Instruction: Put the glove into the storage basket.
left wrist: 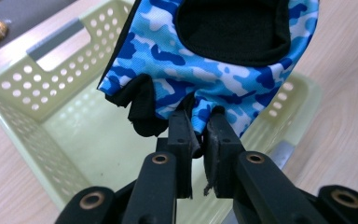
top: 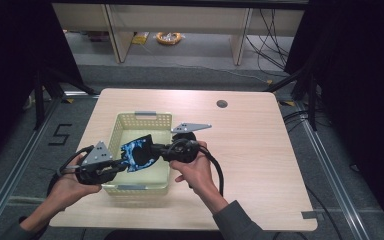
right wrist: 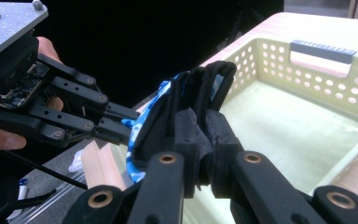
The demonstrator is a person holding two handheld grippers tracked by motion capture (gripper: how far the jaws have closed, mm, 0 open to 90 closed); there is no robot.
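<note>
Both grippers are pinching the blue camouflage fabric glove [top: 139, 152] between them: left gripper [left wrist: 199, 135] at its nine o'clock edge, right gripper [right wrist: 204, 135] at three o'clock, over the pale green perforated plastic basket [top: 145, 120].

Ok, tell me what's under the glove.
The basket sits below the glove, its bare floor visible. The glove hides part of the floor.

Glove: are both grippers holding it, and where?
Yes. The left gripper pinches the glove at its blue camouflage edge; the right gripper clamps its black edge, over the basket.
</note>
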